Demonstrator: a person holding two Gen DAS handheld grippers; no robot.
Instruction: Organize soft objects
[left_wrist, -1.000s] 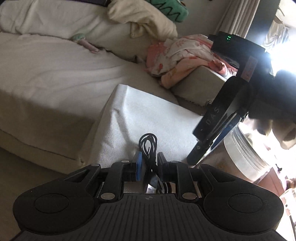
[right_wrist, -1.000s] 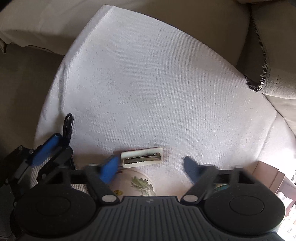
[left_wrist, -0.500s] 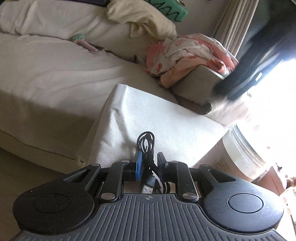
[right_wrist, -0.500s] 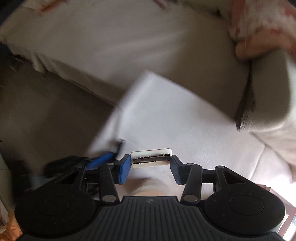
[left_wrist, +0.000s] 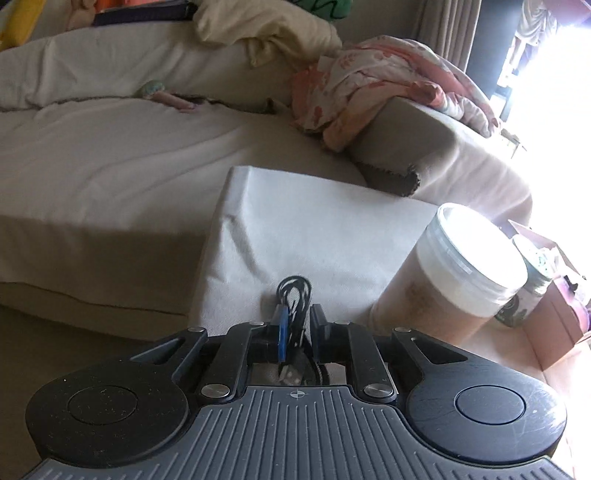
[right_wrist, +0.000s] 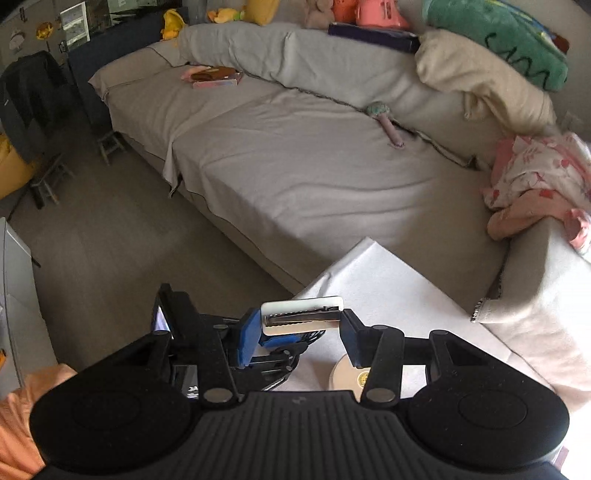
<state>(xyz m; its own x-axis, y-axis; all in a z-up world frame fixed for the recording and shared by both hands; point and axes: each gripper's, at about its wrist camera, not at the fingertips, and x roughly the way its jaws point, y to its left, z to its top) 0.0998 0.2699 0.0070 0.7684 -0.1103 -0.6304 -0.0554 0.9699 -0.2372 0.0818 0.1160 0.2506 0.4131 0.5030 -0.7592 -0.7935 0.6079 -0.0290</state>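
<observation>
Left gripper (left_wrist: 297, 325) closed on coiled black cable (left_wrist: 293, 295), low over white cloth-covered table (left_wrist: 317, 229). Right gripper (right_wrist: 301, 325) clamped on white hair clip (right_wrist: 301, 314), lifted above table edge. Beside table: big white-lid jar (left_wrist: 458, 273). Farther: sofa (right_wrist: 295, 166) with pink printed blanket (right_wrist: 535, 181), cream pillow (right_wrist: 476, 74), green plush (right_wrist: 498, 29), small pink-green toy (right_wrist: 386, 120) all unsorted. Judgement: task early; small items in hand, no soft object organized yet.

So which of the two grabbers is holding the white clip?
The right gripper: its jaws pinch the white hair clip by both ends. The left gripper is shut on a bundled black cable instead.
</observation>
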